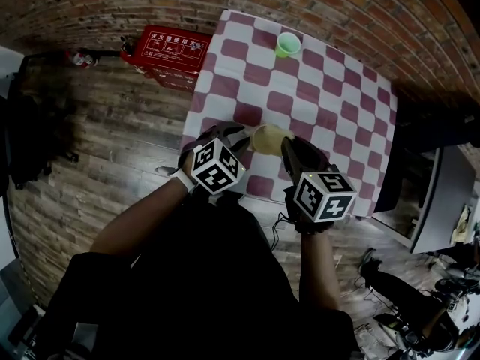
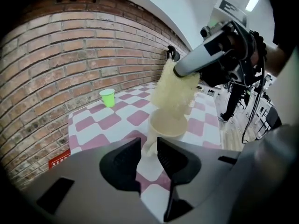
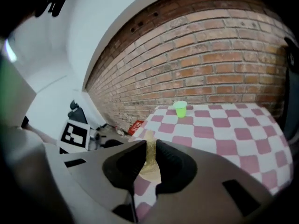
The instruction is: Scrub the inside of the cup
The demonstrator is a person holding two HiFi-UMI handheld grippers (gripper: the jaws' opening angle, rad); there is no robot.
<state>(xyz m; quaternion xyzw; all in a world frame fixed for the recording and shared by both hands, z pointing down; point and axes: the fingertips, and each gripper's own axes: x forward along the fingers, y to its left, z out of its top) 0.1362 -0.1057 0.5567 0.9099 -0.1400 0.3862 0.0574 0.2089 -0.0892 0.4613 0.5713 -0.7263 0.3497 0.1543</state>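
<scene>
We see the cream cup [image 2: 166, 125] upright over the near left part of the checked counter [image 1: 322, 88], between the two grippers. The left gripper [image 2: 148, 155] has its jaws drawn narrow on the cup's handle [image 2: 150, 146], holding it from the near side. The right gripper [image 3: 148, 154] has its jaws pressed together on a pale yellow fluffy scrubber [image 2: 176, 91], which hangs down with its lower end at the cup's mouth. From the left gripper view we cannot tell how far it reaches inside. A small green cup [image 1: 288, 44] stands well apart at the far side of the counter, near the brick wall [image 3: 224, 59]. A red box [image 1: 174, 51] lies on the wooden floor [image 1: 112, 141] to the far left.
</scene>
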